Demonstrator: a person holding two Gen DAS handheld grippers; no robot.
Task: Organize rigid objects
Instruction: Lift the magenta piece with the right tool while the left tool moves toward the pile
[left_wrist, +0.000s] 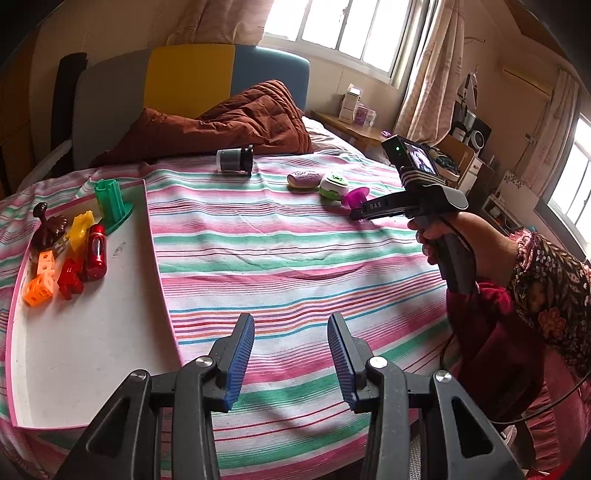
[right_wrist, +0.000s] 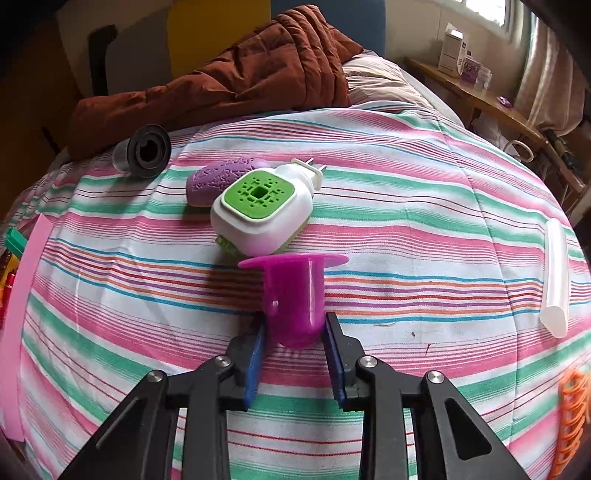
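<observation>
A magenta plastic cup with a wide flange (right_wrist: 293, 295) lies on the striped bedsheet, and my right gripper (right_wrist: 295, 325) is shut on its rounded body. In the left wrist view the same magenta cup (left_wrist: 354, 197) shows at the tip of the right gripper (left_wrist: 360, 214), held by a hand. Just beyond it lie a white and green plug-in device (right_wrist: 258, 210) and a purple oval piece (right_wrist: 218, 177). My left gripper (left_wrist: 291, 332) hangs open over the sheet with nothing between its fingers. A white tray with a pink rim (left_wrist: 92, 332) holds several coloured toys (left_wrist: 66, 254) and a green holder (left_wrist: 110, 201).
A black and grey cylinder (left_wrist: 236, 159) lies near a brown quilt (left_wrist: 221, 122) at the head of the bed. A white tube (right_wrist: 554, 277) and an orange ribbed thing (right_wrist: 572, 417) lie at the right. A wooden bedside table (right_wrist: 480, 92) stands beyond the bed.
</observation>
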